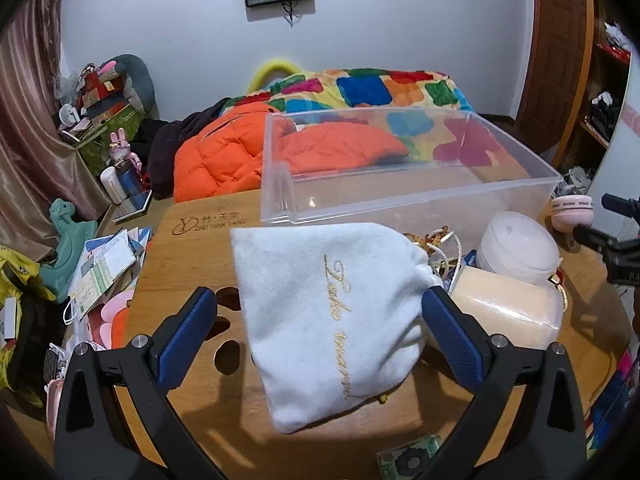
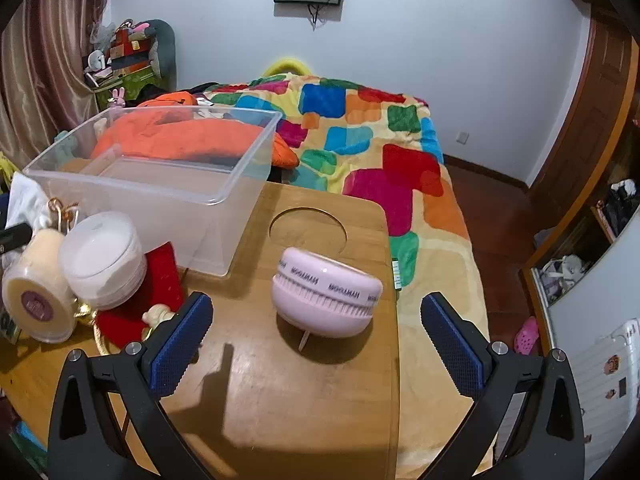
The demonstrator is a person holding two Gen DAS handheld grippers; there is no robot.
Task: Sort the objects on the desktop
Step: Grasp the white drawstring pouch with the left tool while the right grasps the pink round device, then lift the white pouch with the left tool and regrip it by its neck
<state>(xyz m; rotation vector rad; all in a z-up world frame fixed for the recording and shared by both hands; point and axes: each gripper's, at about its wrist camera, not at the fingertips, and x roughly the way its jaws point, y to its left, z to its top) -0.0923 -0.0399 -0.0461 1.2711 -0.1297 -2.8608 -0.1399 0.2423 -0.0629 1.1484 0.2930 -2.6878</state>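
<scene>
White velvet pouch [image 1: 320, 320] lies between the left gripper's [image 1: 320, 312] spread fingers.

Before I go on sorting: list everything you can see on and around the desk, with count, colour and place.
clear bin: one, transparent, back of the table, looks empty
pouch: one, white with gold script, between the left gripper's fingers
pink gadget: one, pale pink, round, ahead of the right gripper
white jar: one, white, beside the bin
cream jar: one, cream, on its side, against the white jar
red pouch: one, red, under the jars
table: one, wooden
blanket: one, multicoloured, on the bed behind
left gripper: open
right gripper: open
</scene>
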